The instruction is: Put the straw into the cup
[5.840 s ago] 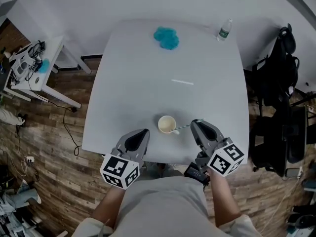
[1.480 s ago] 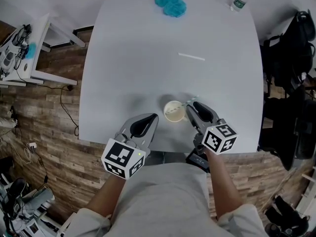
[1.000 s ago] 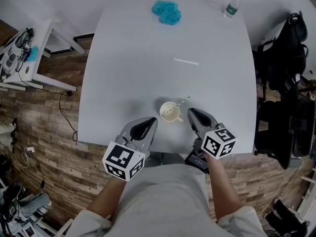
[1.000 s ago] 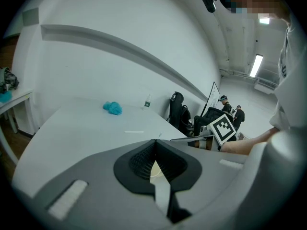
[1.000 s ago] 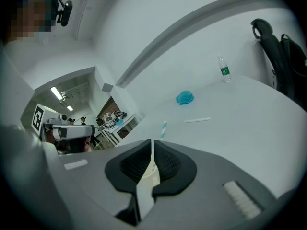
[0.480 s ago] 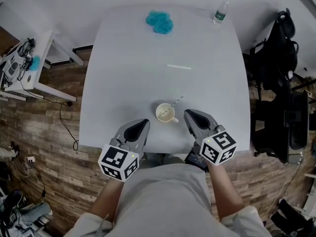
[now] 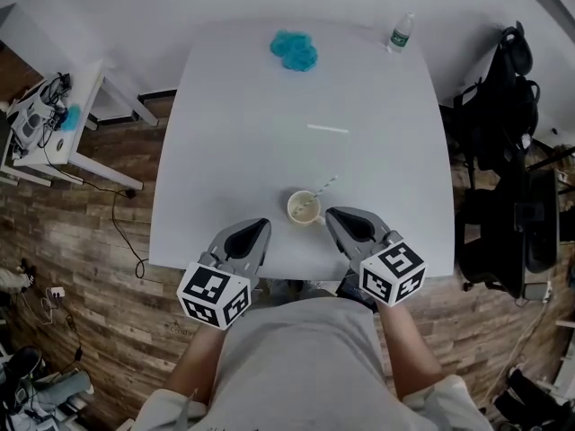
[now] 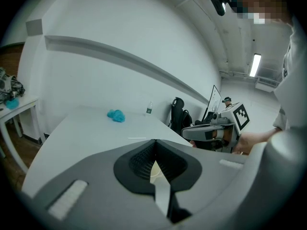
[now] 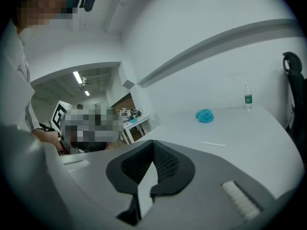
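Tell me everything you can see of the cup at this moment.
The cup is small, round, cream, perhaps paper. It stands upright and open on the white table near its front edge. A straw rests in it, leaning out over the far right rim. The left gripper and right gripper flank it without touching, jaws shut and empty.

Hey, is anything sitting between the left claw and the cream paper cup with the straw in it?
Nothing visible. Only bare white table lies between the left claw and the cream paper cup. The striped straw leans out of the cup's far right side, away from that claw.
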Demonstrator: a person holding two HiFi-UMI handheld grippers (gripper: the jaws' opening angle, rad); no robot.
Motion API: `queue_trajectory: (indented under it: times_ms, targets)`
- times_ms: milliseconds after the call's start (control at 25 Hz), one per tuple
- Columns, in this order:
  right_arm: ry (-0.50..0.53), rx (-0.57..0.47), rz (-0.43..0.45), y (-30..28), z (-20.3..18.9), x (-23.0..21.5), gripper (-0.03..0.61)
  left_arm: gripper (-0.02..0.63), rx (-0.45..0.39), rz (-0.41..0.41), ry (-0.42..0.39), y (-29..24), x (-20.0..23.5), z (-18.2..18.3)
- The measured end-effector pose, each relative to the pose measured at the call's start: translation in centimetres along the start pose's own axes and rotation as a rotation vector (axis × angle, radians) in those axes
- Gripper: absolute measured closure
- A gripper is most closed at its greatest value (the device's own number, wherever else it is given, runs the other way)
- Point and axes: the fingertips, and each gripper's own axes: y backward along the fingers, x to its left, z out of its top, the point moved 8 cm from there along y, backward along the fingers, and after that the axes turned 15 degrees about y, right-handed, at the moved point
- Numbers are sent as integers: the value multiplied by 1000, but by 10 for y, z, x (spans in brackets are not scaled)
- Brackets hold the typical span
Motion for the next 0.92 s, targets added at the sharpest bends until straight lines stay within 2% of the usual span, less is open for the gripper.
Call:
queue_trajectory:
  times_ms: [280,920]
  targets:
    - [11,-6,24,-5,5,6,574,595,18,-17,-12,-1,-2,0]
    - [19,30,8,-3,-3,3,574,595,26,-26,-16,-1,-6,1]
